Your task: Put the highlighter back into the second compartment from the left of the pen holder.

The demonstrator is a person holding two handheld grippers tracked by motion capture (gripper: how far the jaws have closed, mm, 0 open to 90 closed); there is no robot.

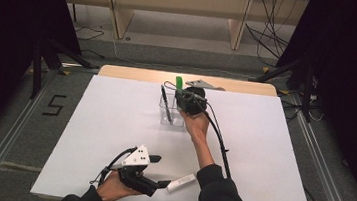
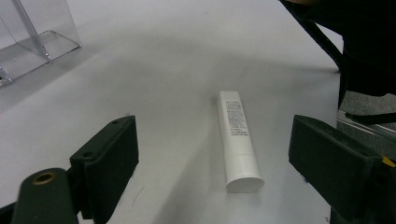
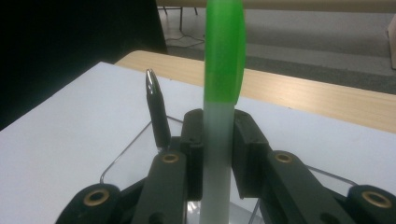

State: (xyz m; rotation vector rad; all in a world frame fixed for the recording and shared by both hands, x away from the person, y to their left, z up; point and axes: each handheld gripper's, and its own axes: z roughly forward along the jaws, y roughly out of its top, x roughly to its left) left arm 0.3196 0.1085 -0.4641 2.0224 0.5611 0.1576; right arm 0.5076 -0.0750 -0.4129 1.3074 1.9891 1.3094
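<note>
White table (image 1: 114, 119) mostly bare, lots of free room left and right; wood strip along far edge. Clear organizer (image 1: 167, 115) sits mid-far, black pen (image 1: 166, 104) leaning in it. Right gripper (image 1: 190, 101) reaches out over organizer, arm stretched, jaws pinching green-capped tube (image 3: 223, 93) upright; tube's bottom cut off. Left gripper (image 1: 159, 171) rests low near front edge, jaws spread wide, white tube (image 2: 238, 140) lying flat between them, untouched. Print on the white tube unreadable.
</note>
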